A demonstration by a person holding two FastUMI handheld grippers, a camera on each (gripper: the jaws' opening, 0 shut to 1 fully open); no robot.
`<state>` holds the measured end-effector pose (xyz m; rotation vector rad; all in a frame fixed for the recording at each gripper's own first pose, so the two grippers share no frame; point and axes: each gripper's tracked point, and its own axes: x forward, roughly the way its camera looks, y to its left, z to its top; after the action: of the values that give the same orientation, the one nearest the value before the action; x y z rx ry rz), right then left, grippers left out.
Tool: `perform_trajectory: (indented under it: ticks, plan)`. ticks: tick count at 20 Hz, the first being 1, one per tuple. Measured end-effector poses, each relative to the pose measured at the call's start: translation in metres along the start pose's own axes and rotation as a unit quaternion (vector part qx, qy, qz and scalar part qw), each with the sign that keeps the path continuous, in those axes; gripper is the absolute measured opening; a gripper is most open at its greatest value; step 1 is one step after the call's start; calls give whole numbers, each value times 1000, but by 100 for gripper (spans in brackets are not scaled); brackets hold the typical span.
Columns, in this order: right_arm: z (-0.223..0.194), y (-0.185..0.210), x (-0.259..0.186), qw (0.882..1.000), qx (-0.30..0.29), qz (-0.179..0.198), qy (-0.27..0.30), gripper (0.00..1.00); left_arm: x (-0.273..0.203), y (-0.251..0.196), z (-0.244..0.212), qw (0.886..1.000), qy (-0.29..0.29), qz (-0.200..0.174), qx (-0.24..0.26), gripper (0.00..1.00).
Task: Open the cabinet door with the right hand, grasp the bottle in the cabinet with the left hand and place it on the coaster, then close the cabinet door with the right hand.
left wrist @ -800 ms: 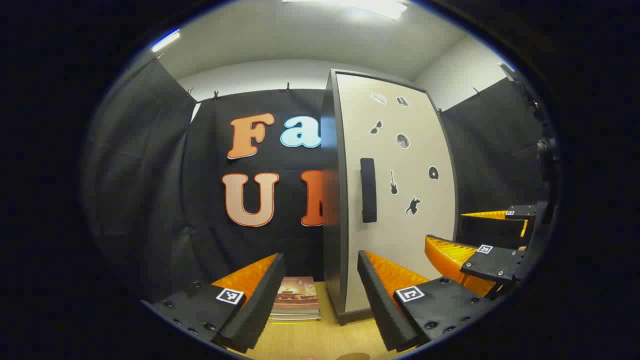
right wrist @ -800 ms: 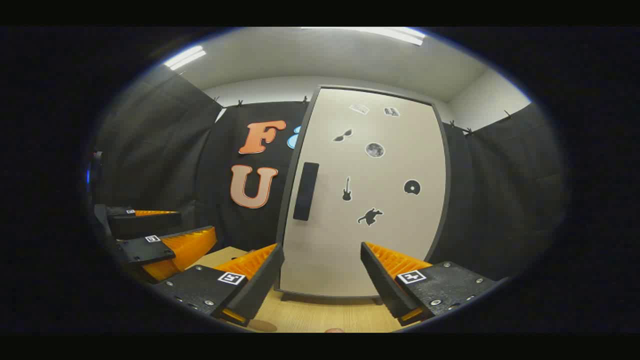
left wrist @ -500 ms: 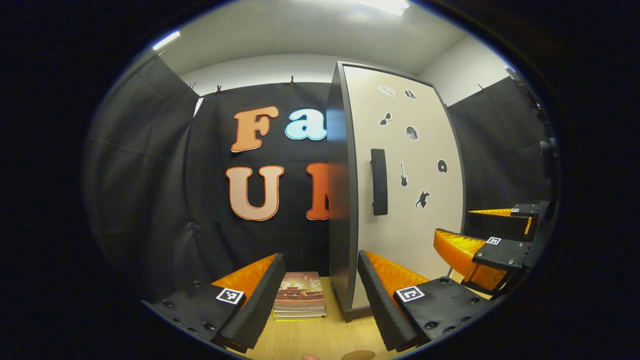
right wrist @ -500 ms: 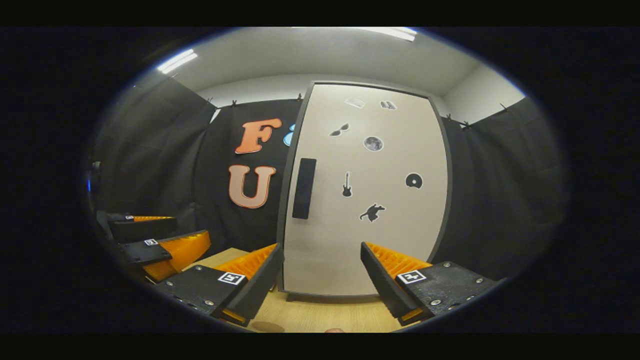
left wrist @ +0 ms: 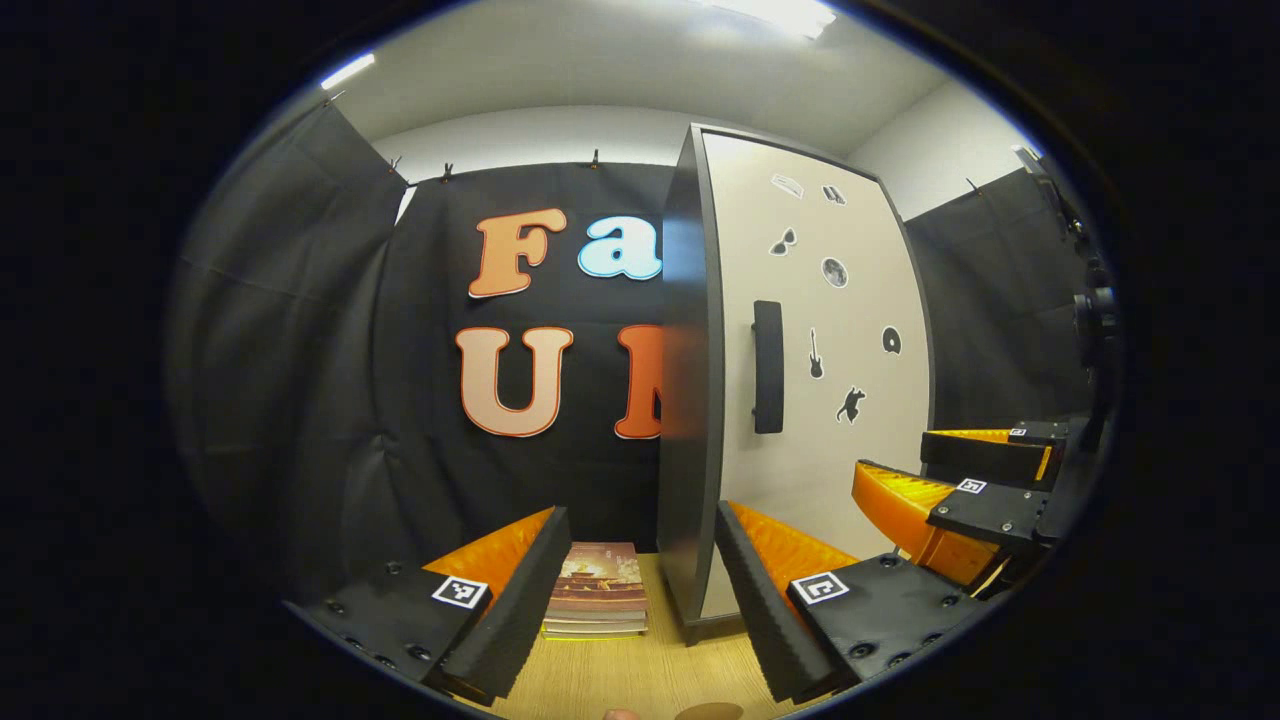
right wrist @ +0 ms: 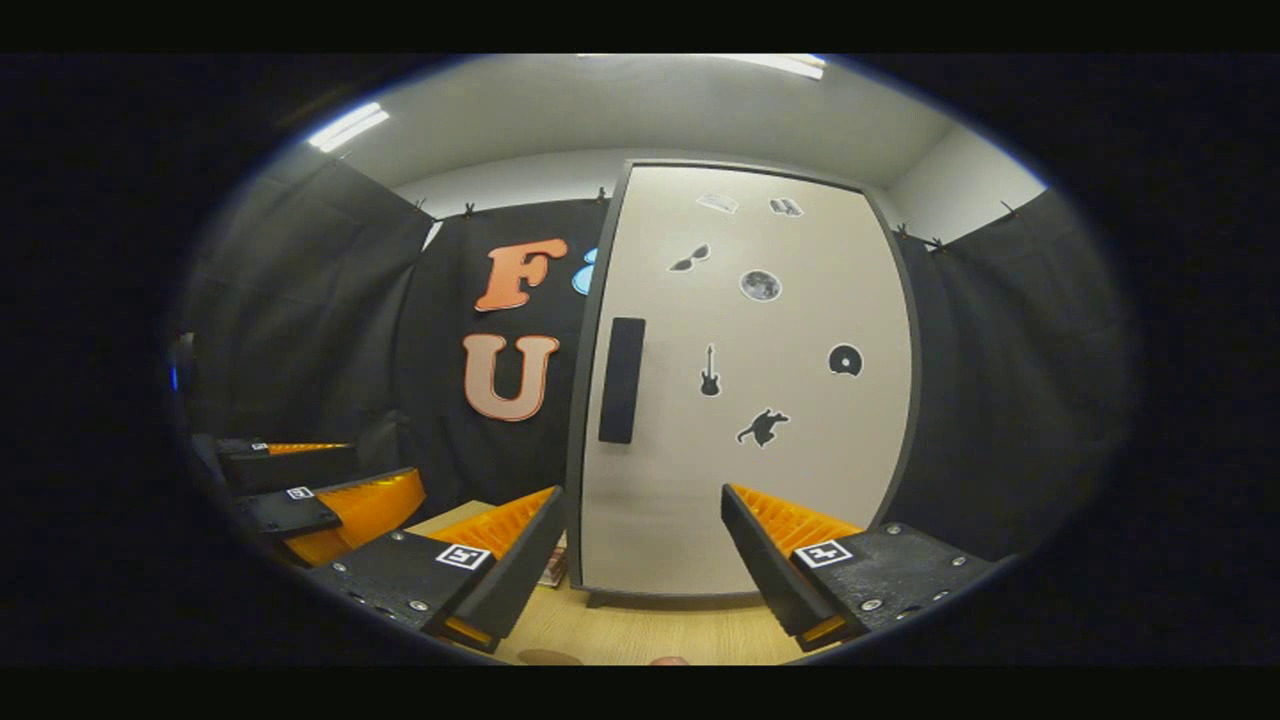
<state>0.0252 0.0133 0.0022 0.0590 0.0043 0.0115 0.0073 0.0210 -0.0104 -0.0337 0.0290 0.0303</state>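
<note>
cabinet: tall, dark frame, stands on wooden tabletop (left wrist: 600, 670) at back of booth. door (right wrist: 740, 400) pale, fully shut, small black stickers on it.
handle: black vertical bar (right wrist: 621, 380) near door's left edge in right gripper view; also seen at (left wrist: 767, 366) in left gripper view.
right gripper: (right wrist: 640, 560) fingers wide apart, holding nothing, facing door front-on, well short of handle. Also seen at (left wrist: 960, 480) far right of left gripper view.
left gripper: (left wrist: 635, 590) fingers spread, empty, aimed at cabinet's left side edge + gap beside it. Seen low left at (right wrist: 310, 490) in right gripper view.
bottle: presumably inside cabinet, hidden by shut door; can't tell where on shelf.
coaster: likely the brown round bit (left wrist: 708, 711) at bottom edge of left gripper view, near side of table; mostly cut off so not sure.
step: judged step 1, approach to handle; door not yet opened.
next move: right gripper needs to go up + fwd, straddle handle bar w/ both fingers, close, pull so door swings out.
other stuff: stack of books (left wrist: 597, 603) flat on table just left of cabinet base.
in the way: nothing betw right gripper and handle. Left gripper + books sit close to handle-side edge; may be in the door's swing, can't tell hinge side.
</note>
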Motion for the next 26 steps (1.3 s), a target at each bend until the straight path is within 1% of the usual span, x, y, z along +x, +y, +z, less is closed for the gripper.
perform_trajectory:
  ticks: [4, 6, 11, 13, 14, 18, 19, 20, 21, 22, 23, 24, 25, 26]
  plan:
    - [8, 4, 26, 1000, 16, -1, 3, 95, 1, 3, 1, 1000, 4, 0, -17, 95]
    - [12, 6, 44, 1000, 25, -1, 4, 95, 2, 10, -2, 1000, 10, 6, -19, 95]
    - [20, 15, 95, 999, 49, 7, 15, 95, 4, 30, -5, 1000, 16, 24, -8, 94]
    - [22, 20, 112, 998, 53, 8, 17, 91, 4, 37, -5, 999, 16, 33, 4, 95]
    - [23, 20, 121, 998, 53, 6, 18, 90, 4, 41, -6, 999, 15, 37, 7, 94]
    - [25, 20, 143, 999, 42, -9, 20, 79, 3, 54, -11, 999, 22, 47, -1, 95]
    - [26, 21, 146, 999, 41, -11, 20, 74, 2, 58, -11, 998, 23, 50, -3, 95]
    - [25, 22, 149, 999, 41, -12, 19, 72, 2, 62, -13, 998, 25, 53, -5, 95]
    - [24, 22, 150, 999, 41, -14, 19, 67, 2, 64, -14, 998, 27, 55, -6, 95]
    - [23, 22, 152, 999, 38, -18, 18, 64, 3, 67, -15, 998, 28, 58, -6, 95]
    - [25, 21, 153, 999, 35, -22, 16, 58, 3, 70, -15, 998, 28, 60, -6, 95]
    - [25, 22, 154, 999, 35, -22, 14, 54, 2, 72, -16, 998, 29, 62, -5, 95]
    - [24, 24, 155, 999, 38, -21, 14, 47, 2, 75, -17, 998, 30, 63, -3, 95]
    - [24, 24, 157, 999, 41, -24, 15, 43, 0, 76, -18, 997, 31, 64, -1, 95]
